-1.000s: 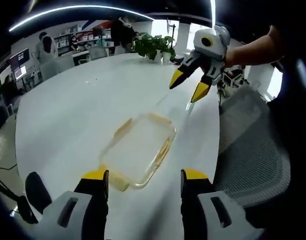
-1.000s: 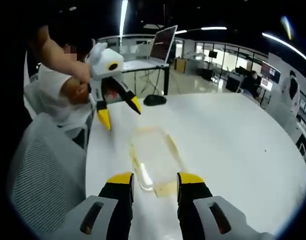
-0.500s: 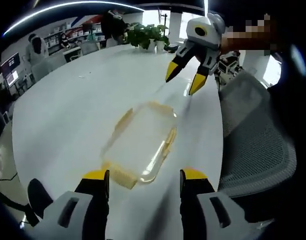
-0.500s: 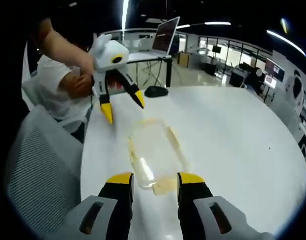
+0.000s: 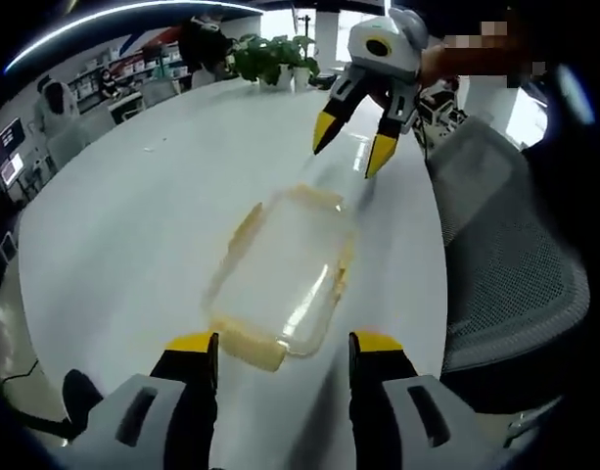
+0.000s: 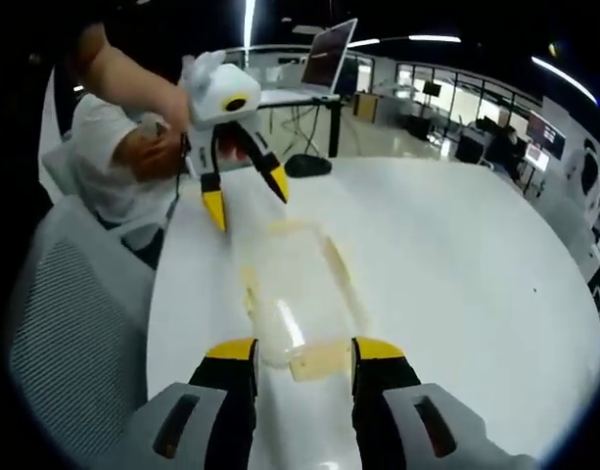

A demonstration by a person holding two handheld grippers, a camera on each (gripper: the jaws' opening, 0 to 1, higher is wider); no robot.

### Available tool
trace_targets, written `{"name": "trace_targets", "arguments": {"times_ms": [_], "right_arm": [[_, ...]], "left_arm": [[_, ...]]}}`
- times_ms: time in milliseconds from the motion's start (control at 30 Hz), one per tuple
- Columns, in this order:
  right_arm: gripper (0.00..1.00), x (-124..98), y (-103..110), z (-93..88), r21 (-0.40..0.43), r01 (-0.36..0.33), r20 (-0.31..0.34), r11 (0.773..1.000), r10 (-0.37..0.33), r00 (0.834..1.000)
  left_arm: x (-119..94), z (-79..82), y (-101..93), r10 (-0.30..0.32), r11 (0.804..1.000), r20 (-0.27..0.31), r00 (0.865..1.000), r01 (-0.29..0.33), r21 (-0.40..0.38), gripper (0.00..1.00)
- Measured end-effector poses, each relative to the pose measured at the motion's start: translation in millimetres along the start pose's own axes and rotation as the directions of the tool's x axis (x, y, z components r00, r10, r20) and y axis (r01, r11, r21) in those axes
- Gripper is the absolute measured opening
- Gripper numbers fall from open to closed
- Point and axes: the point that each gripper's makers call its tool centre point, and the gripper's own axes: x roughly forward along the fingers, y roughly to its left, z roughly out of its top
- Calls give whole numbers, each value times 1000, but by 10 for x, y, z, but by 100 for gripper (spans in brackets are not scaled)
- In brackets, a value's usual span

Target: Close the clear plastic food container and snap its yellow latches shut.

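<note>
A clear plastic food container [image 5: 285, 269] with yellow latches lies flat on the white table [image 5: 133, 215], its lid on. My left gripper [image 5: 280, 352] stands open just short of its near end, where a yellow latch [image 5: 251, 345] sticks out. My right gripper [image 5: 350, 155] hangs open above the far end. In the right gripper view the container [image 6: 290, 294] runs away from my open right gripper [image 6: 295, 352], a yellow latch [image 6: 319, 360] sits between its tips, and my left gripper [image 6: 243, 194] hovers open over the far end.
A grey mesh chair [image 5: 505, 264] stands at the table's edge beside the container. A potted plant [image 5: 270, 61] sits at the table's far side. A black mouse [image 6: 307, 164] lies on the table, with a laptop [image 6: 329, 67] on a stand behind it. People sit at desks in the background.
Both grippers have closed in on the container from opposite ends and dropped lower. The container has not moved.
</note>
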Motion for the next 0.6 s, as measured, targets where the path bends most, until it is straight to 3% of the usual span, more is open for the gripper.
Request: {"name": "trace_targets", "arguments": {"times_ms": [600], "right_arm": [[39,119,-29,-176,-57,-36,-89,998,31,996]], "left_arm": [[90,-111,134,-14,994,-80,997,22,105,54]]}}
